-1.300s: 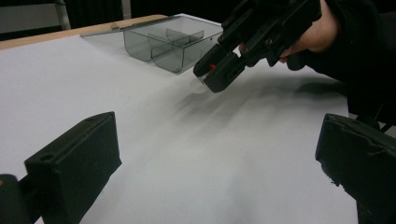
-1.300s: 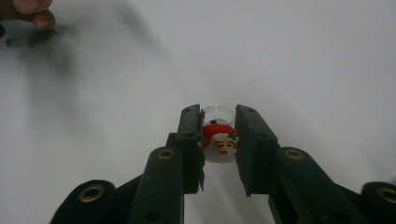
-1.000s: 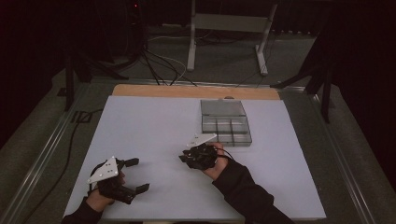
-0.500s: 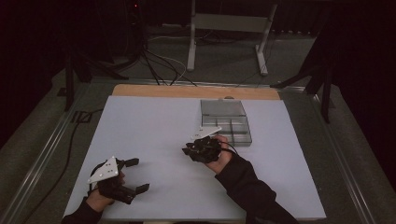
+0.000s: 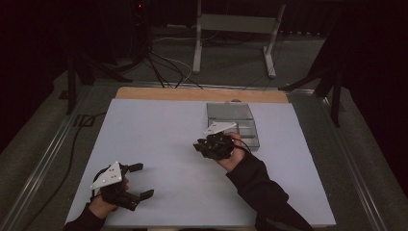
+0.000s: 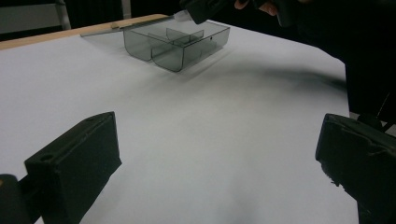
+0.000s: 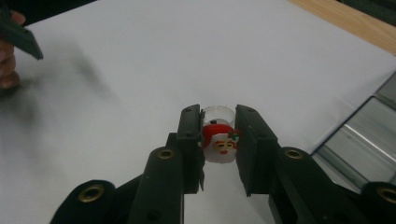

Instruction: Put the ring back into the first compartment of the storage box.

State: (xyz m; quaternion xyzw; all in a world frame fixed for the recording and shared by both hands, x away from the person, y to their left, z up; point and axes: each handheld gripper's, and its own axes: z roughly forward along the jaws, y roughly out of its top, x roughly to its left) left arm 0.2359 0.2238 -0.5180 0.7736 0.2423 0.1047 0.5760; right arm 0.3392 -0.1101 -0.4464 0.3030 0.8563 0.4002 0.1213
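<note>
The right gripper view shows the right tool clamped on a small white plastic ring with a red Santa face, too small to make out from above; since a second ago it has risen toward the clear grey compartmented plastic box; the left tool gapes empty near the white table's near edge, bare surface between them.

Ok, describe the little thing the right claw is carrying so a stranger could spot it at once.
Start at the white table and find the smoky clear divided tray near its far edge. Just in front of it hangs the right claw, shut on a small Santa ring. It is a white plastic band topped by a red-hatted Santa face, the one spot of bright colour among black and grey things.
</note>
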